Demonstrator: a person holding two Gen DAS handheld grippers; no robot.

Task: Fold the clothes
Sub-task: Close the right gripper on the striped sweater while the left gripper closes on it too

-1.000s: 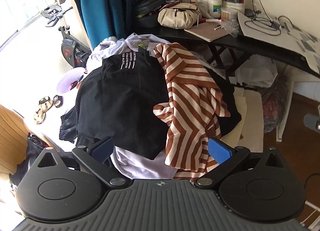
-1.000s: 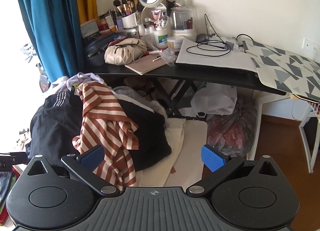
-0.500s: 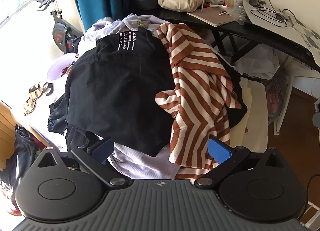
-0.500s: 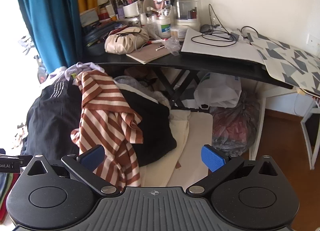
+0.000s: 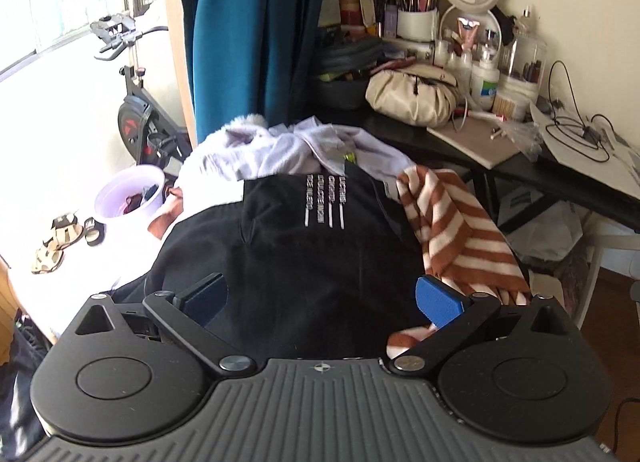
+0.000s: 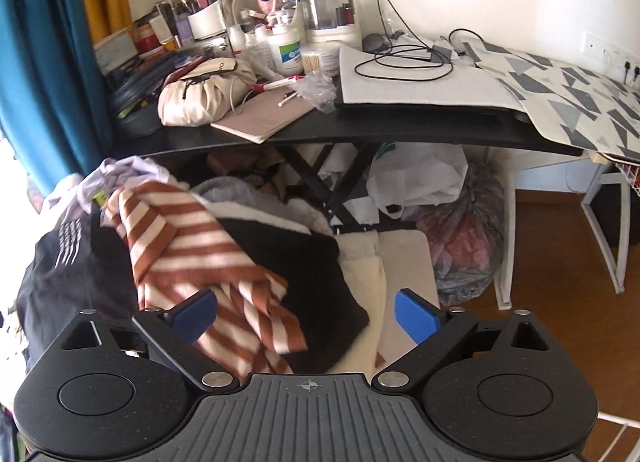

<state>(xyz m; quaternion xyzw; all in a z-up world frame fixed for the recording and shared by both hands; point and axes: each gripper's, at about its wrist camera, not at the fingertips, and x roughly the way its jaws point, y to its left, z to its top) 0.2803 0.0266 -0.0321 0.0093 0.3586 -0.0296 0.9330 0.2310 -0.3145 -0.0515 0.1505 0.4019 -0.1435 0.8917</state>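
A heap of clothes fills both views. On top lies a black garment (image 5: 304,258) with white lettering, and a brown-and-cream striped top (image 5: 460,234) drapes over its right side. A pale lilac garment (image 5: 264,153) sits at the far end of the heap. My left gripper (image 5: 322,296) is open, low over the black garment with a finger on each side and nothing pinched. In the right wrist view the striped top (image 6: 200,246) lies across another black garment (image 6: 316,282). My right gripper (image 6: 306,316) is open above them, holding nothing.
A black desk (image 6: 360,133) crowded with cosmetics, a beige pouch (image 6: 200,97), a notebook and cables stands behind the heap. Plastic bags (image 6: 416,181) sit under it. A teal curtain (image 5: 248,41), an exercise bike (image 5: 136,117) and a lilac bucket (image 5: 128,197) are at the left. A cream cushion (image 6: 400,262) lies to the right.
My left gripper has dropped lower and moved forward and left over the black garment, which now fills its jaws' gap. My right gripper has moved in closer over the striped top. Both stay open.
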